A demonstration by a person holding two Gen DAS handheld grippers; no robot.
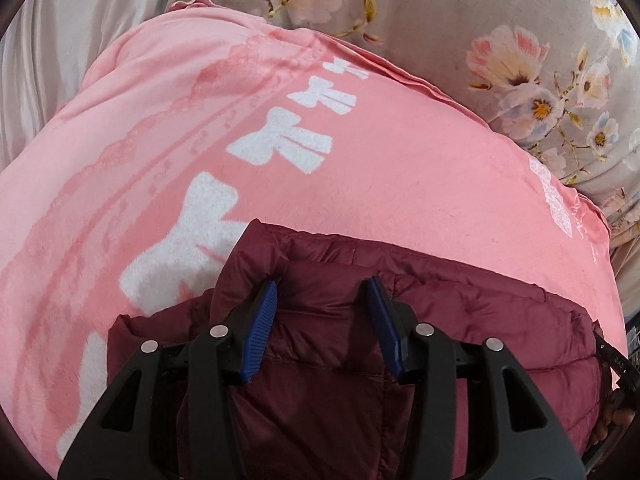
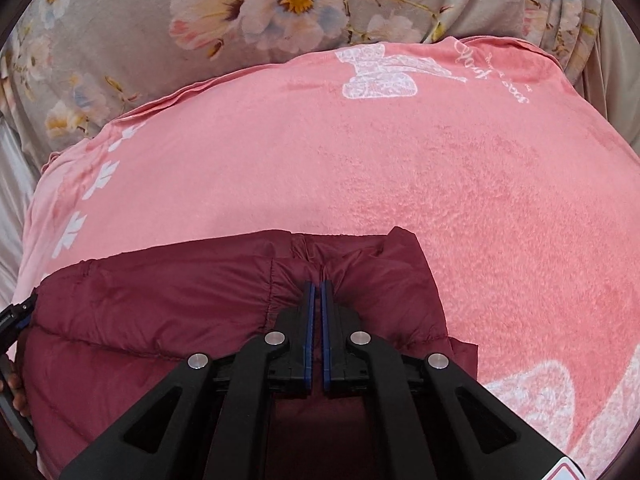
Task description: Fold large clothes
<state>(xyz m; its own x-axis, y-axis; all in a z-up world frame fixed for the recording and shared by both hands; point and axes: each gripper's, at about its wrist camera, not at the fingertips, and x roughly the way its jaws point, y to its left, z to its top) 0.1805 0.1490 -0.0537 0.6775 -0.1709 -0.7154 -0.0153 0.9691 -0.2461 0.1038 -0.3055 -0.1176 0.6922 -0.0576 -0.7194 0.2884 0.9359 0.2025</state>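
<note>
Nearest to me: my right gripper (image 2: pixel 316 286) has its blue pads pressed almost together, with a pinch of the dark maroon quilted puffer jacket (image 2: pixel 160 320) bunched at the tips. I read that as clamped on a fold of the jacket's far edge, though the fabric between the pads is mostly hidden. My left gripper (image 1: pixel 324 292) stands wide, blue pads well apart, hovering over the same jacket (image 1: pixel 440 320) near its upper edge, holding nothing. I can't tell whether the tips touch the fabric.

The jacket lies close to me in both views, already looking doubled into a compact block, quilted seams running across it, one corner poking up at the far side. My guess is that one side stays pinned so the slippery shell doesn't spring back, and the open claw is lined up for a new grab. Puffy fill will likely resist flattening.

Under it sits a pink fleece blanket with white bow prints (image 1: pixel 360 168), spread flat as the work surface (image 2: pixel 440 200), fuzzy enough to grip the jacket's underside.

Farther off, beyond the blanket's edge, there's a grey bedsheet with a floral print (image 2: pixel 120 20), also seen at upper right in the left view (image 1: pixel 500 20). A pale satin cloth (image 1: pixel 60 40) sits at far left.
</note>
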